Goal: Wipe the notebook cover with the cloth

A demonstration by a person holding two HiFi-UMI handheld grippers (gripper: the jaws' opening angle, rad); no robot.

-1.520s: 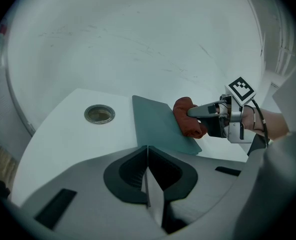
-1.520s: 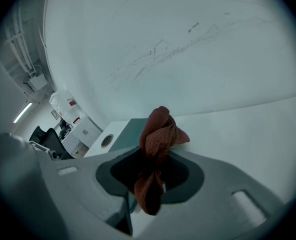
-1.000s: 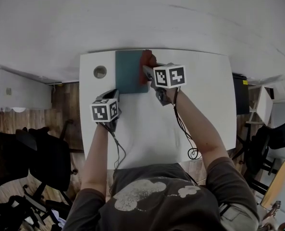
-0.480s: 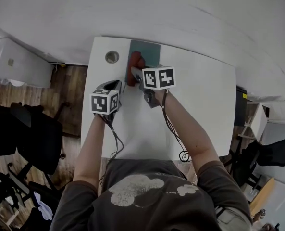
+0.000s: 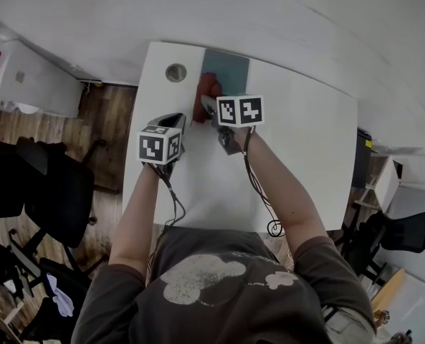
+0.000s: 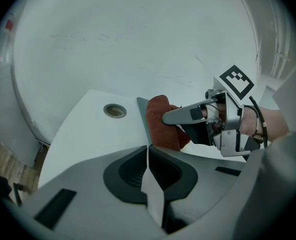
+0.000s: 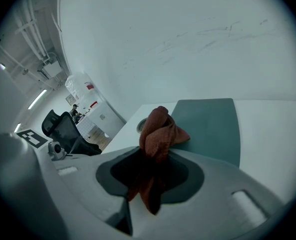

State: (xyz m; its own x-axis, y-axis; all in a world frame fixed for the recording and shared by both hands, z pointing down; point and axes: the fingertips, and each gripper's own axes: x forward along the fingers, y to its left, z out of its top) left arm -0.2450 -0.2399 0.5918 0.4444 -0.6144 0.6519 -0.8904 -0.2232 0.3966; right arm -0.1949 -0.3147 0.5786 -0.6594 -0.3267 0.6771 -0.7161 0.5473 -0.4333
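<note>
White table (image 5: 298, 156) stands against a pale wall, and the teal notebook (image 5: 230, 70) lies flat at its far edge. Its long axis runs from the wall toward the person, with one short edge by the wall. A rust-red cloth (image 5: 206, 88) is bunched on the notebook's left edge, toward its near end. The right gripper (image 5: 211, 106) has its jaws closed on this cloth, and folds spill out in front of them. A round hole (image 5: 175, 72) in the tabletop sits just left of the notebook. The left gripper (image 5: 176, 120) is near the notebook's near-left corner, jaws pressed together with nothing between them. Dark office chairs (image 5: 51, 206) stand on the wooden floor to the left.
</note>
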